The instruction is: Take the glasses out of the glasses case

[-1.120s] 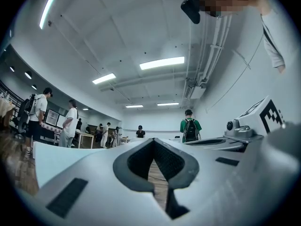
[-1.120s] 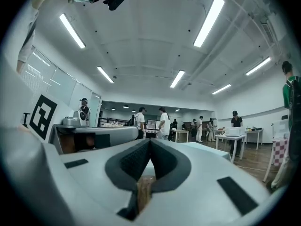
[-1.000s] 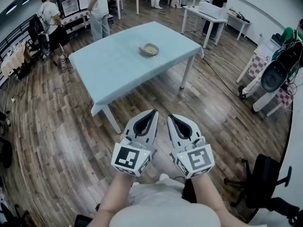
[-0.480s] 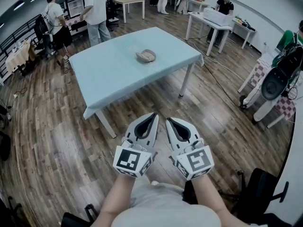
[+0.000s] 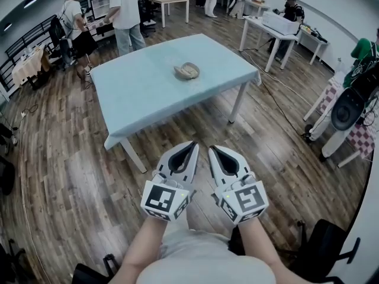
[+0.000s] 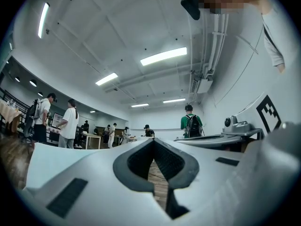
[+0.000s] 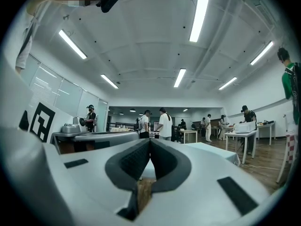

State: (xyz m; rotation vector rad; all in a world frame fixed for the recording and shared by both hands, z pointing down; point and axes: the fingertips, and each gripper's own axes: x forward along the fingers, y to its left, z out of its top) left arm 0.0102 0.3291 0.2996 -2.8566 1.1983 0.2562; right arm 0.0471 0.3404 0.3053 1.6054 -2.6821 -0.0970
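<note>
While the person is holding the left gripper and the right gripper side by side close to the body, above the wooden floor, both pairs of fingers are sitting pressed together with nothing between them. Well ahead of them, the glasses case is lying near the middle of the worktop, which is carrying a pale blue cloth. The case is showing as a small, rounded, beige-grey shape, too small to tell whether it is open or closed, and neither gripper is touching it. Several people are standing beyond the worktop.
</note>
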